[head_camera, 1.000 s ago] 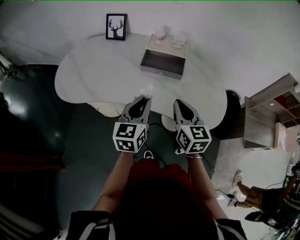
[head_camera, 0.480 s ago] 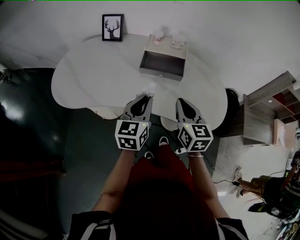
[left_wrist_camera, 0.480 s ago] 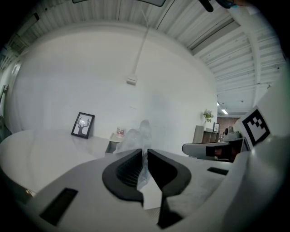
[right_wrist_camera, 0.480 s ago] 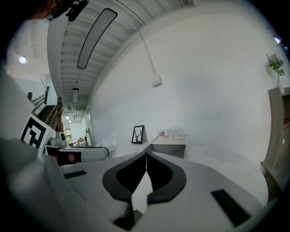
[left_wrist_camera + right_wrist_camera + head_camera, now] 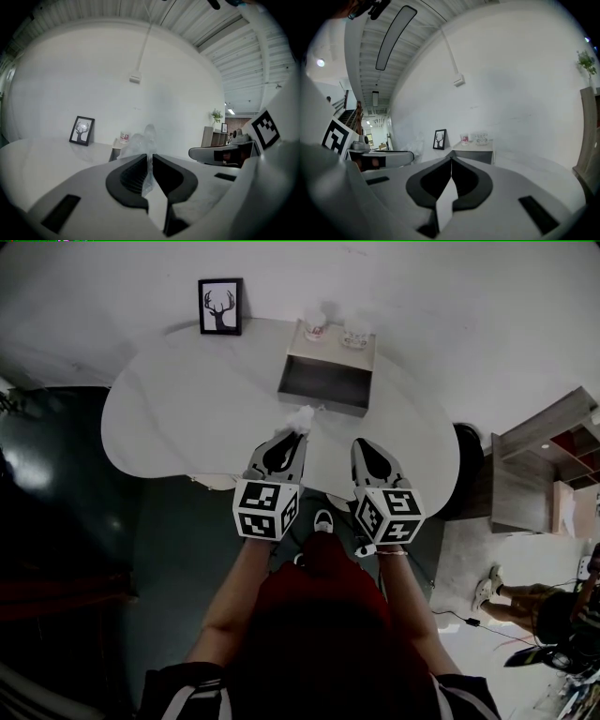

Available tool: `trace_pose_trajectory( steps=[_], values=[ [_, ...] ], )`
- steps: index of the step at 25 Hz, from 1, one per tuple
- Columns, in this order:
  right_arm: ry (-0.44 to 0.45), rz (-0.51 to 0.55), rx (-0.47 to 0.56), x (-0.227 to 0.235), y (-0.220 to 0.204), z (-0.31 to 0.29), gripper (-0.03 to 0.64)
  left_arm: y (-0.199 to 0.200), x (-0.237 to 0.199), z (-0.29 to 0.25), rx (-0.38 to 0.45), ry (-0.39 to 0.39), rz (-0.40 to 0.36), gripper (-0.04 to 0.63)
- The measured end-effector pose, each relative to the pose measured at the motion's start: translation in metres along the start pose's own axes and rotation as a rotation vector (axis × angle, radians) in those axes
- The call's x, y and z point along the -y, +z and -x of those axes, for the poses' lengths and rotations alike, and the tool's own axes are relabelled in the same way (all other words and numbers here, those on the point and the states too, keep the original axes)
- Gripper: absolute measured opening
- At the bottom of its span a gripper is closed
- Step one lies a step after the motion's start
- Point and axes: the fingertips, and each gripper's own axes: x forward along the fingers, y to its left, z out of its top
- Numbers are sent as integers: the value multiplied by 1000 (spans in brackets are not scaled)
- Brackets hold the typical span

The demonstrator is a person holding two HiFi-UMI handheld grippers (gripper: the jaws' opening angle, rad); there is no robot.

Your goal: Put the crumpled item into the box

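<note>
Jaws of your left gripper (image 5: 149,158) pinch the crumpled item (image 5: 139,142) near the box (image 5: 323,387) on the worktop (image 5: 187,409); your right gripper's (image 5: 451,161) jaws meet, empty.

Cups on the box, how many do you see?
2. Both stand on top of the box, near the wall: the left cup has red print, the right cup is paler. Nothing suggests another hidden one.
</note>
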Motion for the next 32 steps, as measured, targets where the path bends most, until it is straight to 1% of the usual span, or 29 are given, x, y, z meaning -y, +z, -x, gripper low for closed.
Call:
trace_pose_trajectory(
  steps=[14, 24, 32],
  values=[
    [-36, -35, -23, 46, 10, -52, 15, 10, -23, -67, -49, -9, -9, 55],
    [-54, -45, -28, 82, 21, -77, 15, 19, -29, -120, -87, -23, -50, 55],
    [-67, -68, -44, 105, 21, -95, 15, 23, -27, -160, -132, -61, -77, 57]
  ],
)
